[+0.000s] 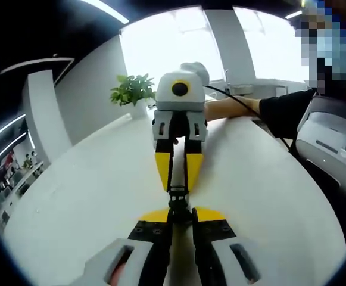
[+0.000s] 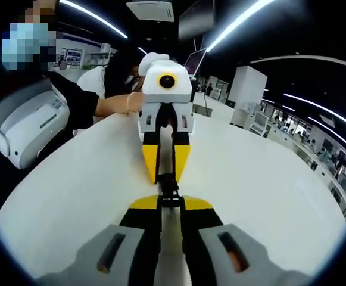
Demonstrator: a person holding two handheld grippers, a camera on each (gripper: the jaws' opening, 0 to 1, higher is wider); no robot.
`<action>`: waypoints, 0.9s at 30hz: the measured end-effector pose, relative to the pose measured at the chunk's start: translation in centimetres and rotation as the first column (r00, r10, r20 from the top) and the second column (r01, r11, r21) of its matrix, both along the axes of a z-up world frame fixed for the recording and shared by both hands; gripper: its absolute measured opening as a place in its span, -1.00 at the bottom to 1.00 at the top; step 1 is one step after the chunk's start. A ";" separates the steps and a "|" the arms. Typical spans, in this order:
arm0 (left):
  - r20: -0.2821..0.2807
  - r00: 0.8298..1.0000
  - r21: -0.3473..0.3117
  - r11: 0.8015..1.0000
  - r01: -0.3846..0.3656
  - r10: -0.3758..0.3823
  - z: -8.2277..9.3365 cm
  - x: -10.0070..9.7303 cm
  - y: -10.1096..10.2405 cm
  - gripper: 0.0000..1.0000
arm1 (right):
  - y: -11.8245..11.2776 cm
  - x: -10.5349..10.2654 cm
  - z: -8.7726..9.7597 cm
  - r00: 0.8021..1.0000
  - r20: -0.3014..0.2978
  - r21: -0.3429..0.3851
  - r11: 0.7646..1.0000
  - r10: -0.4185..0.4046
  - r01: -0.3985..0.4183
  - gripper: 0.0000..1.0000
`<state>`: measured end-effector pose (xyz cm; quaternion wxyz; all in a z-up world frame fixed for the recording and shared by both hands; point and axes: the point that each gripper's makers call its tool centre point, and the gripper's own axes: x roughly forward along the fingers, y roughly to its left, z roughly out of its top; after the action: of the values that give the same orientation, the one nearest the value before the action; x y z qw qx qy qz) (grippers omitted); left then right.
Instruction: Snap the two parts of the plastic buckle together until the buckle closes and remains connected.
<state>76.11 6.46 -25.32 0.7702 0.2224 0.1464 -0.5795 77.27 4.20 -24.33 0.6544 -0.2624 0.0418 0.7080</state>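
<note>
left tongs [image 1: 180,215] clenched on the near end of the black buckle [image 1: 177,195], right tongs [image 1: 179,179] clenched on its far end, tips facing, nearly touching. buckle held between them above the white counter [image 1: 89,202], long axis running from one tongs to the other. right gripper view: same pair reversed, buckle [image 2: 168,189] between. left gripper view adds a potted plant [image 1: 132,90] and windows; right gripper view a dim showroom.

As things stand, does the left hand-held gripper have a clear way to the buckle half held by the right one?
Probably yes: the left hand-held gripper faces the right hand-held gripper head-on, the black buckle between them, nothing else in the way above the white table.
</note>
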 end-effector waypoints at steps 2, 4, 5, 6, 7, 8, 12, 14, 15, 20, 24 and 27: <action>-0.002 1.000 -0.001 1.000 0.006 -0.006 0.0 -0.1 -0.1 -0.76 | 0.0 -0.2 0.0 1.000 0.001 -0.002 1.000 0.011 -0.011 -0.77; -0.003 1.000 -0.002 1.000 0.011 -0.011 0.0 -0.2 -0.1 -0.76 | 0.0 -0.5 -0.1 1.000 0.003 -0.006 1.000 0.021 -0.021 -0.77; -0.004 1.000 -0.003 1.000 0.013 -0.013 0.0 -0.3 -0.2 -0.76 | 0.0 -0.5 -0.1 1.000 0.005 -0.007 1.000 0.024 -0.024 -0.77; -0.005 1.000 -0.003 1.000 0.014 -0.014 0.0 -0.3 -0.2 -0.76 | 0.0 -0.6 -0.1 1.000 0.006 -0.008 1.000 0.026 -0.026 -0.77; -0.006 1.000 -0.004 1.000 0.015 -0.015 0.0 -0.4 -0.2 -0.76 | 0.0 -0.7 -0.1 1.000 0.007 -0.009 1.000 0.029 -0.029 -0.77; -0.007 1.000 -0.005 1.000 0.016 -0.016 0.0 -0.4 -0.2 -0.76 | 0.0 -0.7 -0.2 0.999 0.007 -0.011 0.999 0.031 -0.031 -0.77; -0.012 1.000 -0.007 1.000 0.017 -0.017 0.0 -0.5 -0.3 -0.76 | 0.1 -0.9 -0.3 0.999 0.007 -0.014 0.999 0.037 -0.037 -0.77; -0.015 1.000 -0.009 1.000 0.016 -0.016 0.0 -0.5 -0.3 -0.76 | 0.1 -0.9 -0.3 0.999 0.009 -0.015 0.999 0.039 -0.039 -0.77; -0.016 1.000 -0.009 1.000 0.016 -0.016 -0.1 -0.5 -0.4 -0.76 | 0.1 -0.9 -0.2 0.999 0.009 -0.015 0.999 0.040 -0.040 -0.77; -0.020 1.000 -0.012 1.000 0.016 -0.016 -0.1 -0.5 -0.4 -0.76 | 0.2 -1.0 -0.3 0.999 0.003 -0.009 0.999 0.042 -0.042 -0.77; -0.030 0.999 -0.020 1.000 0.016 -0.017 -0.1 -0.5 -0.4 -0.76 | 0.3 -1.0 -0.3 0.998 0.001 -0.002 0.998 0.056 -0.056 -0.77; -0.034 0.999 -0.023 1.000 0.017 -0.018 -0.1 -0.5 -0.4 -0.76 | 0.3 -1.0 -0.3 0.998 -0.007 0.006 0.998 0.063 -0.063 -0.77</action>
<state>75.59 6.07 -25.40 0.7649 0.2048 0.1511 -0.5917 76.24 4.47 -24.65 0.6325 -0.2592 0.0340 0.7291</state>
